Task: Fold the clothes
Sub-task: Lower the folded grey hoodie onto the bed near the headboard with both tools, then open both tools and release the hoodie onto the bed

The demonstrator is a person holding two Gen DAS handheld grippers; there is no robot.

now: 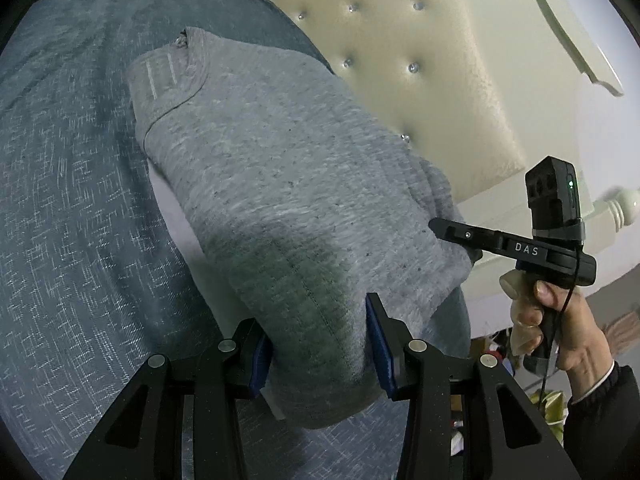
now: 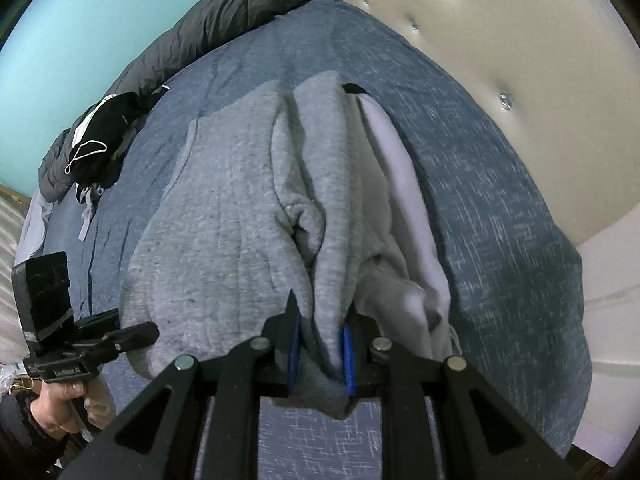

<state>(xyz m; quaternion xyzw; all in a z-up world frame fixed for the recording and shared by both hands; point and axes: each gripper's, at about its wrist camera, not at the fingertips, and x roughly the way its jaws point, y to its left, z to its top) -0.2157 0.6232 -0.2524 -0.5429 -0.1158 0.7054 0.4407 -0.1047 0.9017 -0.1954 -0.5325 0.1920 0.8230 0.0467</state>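
A grey knitted sweatshirt (image 1: 280,184) lies folded on the blue bed cover (image 1: 72,220), its collar at the far end. In the left wrist view my left gripper (image 1: 320,352) has its blue pads on either side of a thick folded edge, with fabric filling the gap. My right gripper (image 1: 452,236), held by a hand, meets the garment's right edge. In the right wrist view the right gripper (image 2: 320,354) pinches a ridge of the sweatshirt (image 2: 224,220) between close-set blue pads. A pale lining (image 2: 400,184) shows along its right side. The left gripper (image 2: 148,330) sits at the garment's lower left.
A cream tufted headboard (image 1: 420,60) borders the bed on the right. A dark quilt (image 2: 224,12) and a black garment with a white cord (image 2: 104,136) lie along the far left edge. The bed cover (image 2: 500,220) surrounds the sweatshirt.
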